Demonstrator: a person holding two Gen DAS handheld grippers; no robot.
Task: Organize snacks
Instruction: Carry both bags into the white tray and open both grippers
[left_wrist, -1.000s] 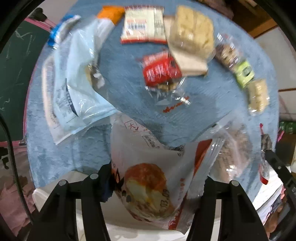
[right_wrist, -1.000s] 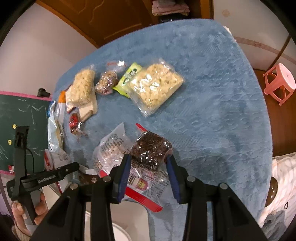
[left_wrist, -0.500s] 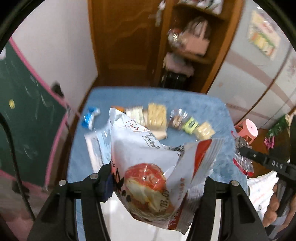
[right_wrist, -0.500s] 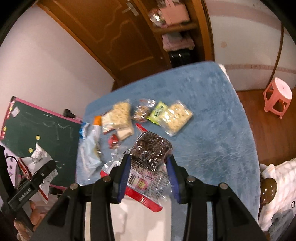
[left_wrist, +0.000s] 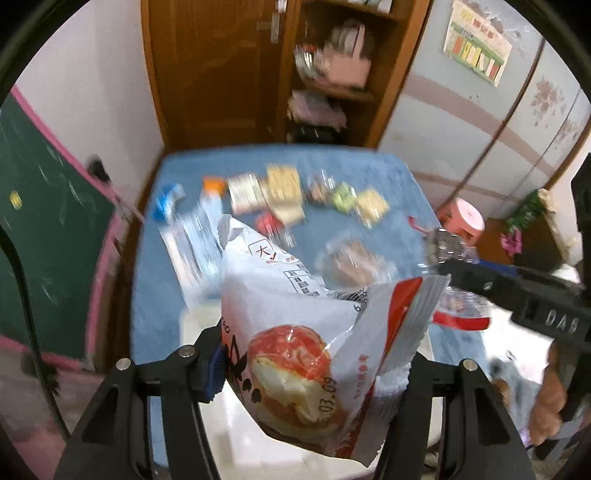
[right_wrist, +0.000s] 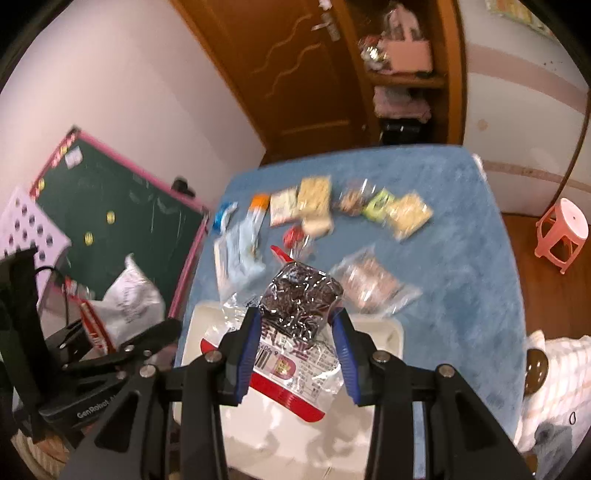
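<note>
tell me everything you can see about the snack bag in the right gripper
The snack bag is a crinkly clear plastic pack. Its upper part is filled with dark brown, shiny pieces; its lower part carries a white label with a barcode, small print and a red band along the bottom edge. The right gripper is shut on it, blue-padded fingers pressing both sides. It hangs in the air above a white tray on the blue tablecloth, touching nothing else.

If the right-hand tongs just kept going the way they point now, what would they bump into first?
Probably the white tray right below and ahead. The right tongs are shut on a dark snack packet and angled down at it, so the packet would land there first. Depth is hard to judge.
</note>
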